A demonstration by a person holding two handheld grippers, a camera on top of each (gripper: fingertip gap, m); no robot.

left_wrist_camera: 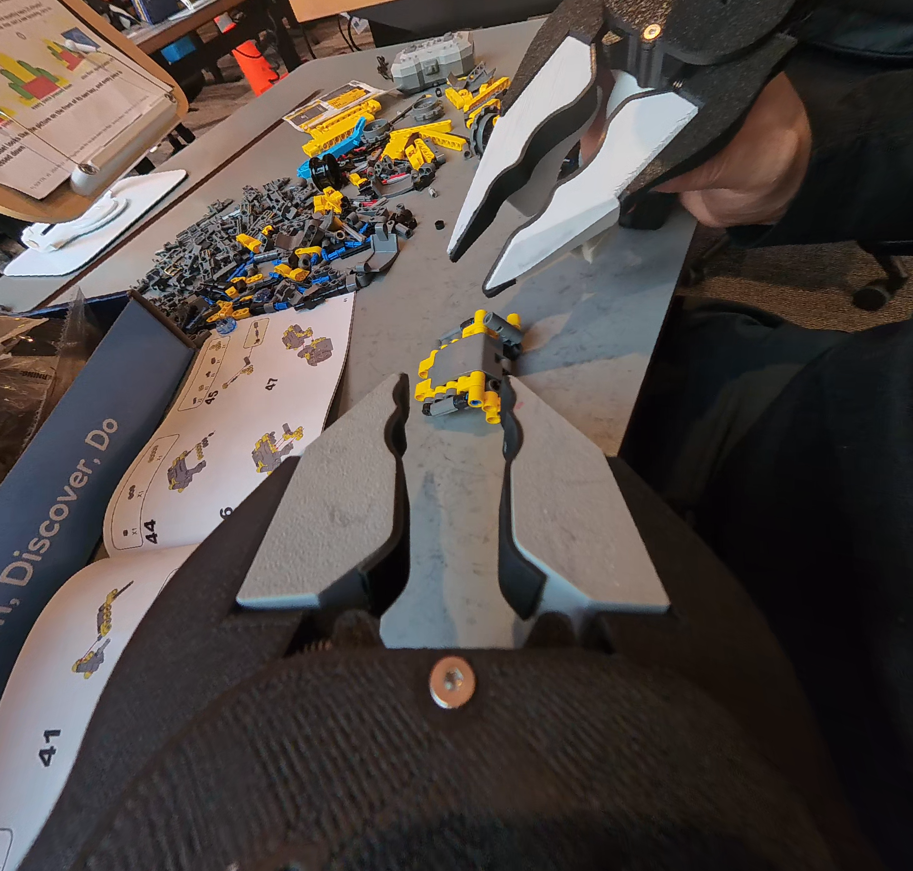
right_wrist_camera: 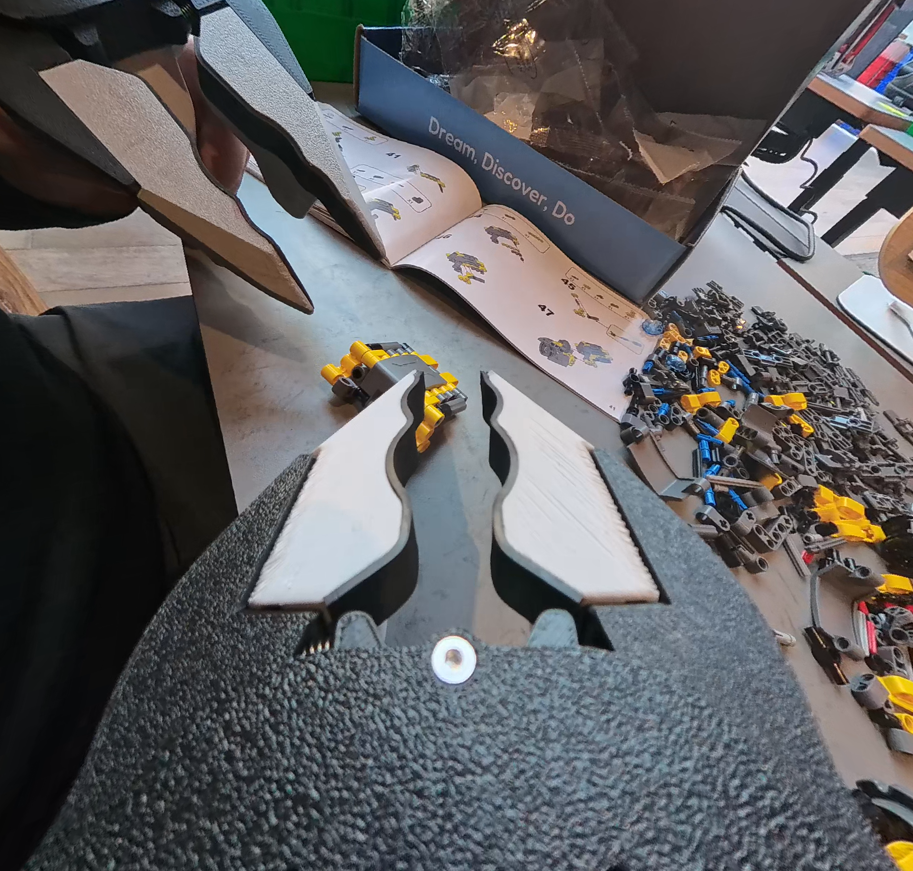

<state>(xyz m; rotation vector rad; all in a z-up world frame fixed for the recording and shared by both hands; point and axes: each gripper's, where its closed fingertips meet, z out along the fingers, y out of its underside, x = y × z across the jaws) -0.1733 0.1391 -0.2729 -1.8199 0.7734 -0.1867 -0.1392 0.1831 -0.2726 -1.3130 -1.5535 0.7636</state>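
A small yellow and grey brick assembly lies on the grey table, just ahead of my left gripper. That gripper has grey fingers, is open and empty, and its right fingertip is close beside the assembly. My right gripper has white fingers and is open and empty. It hovers above the table, with the assembly partly hidden behind its left finger. The right gripper also shows in the left wrist view, raised beyond the assembly. The left gripper shows in the right wrist view, at the upper left.
A pile of loose grey, black, blue and yellow parts lies to the left, and also shows in the right wrist view. An open instruction booklet lies against a dark blue box. The table edge runs close on the right.
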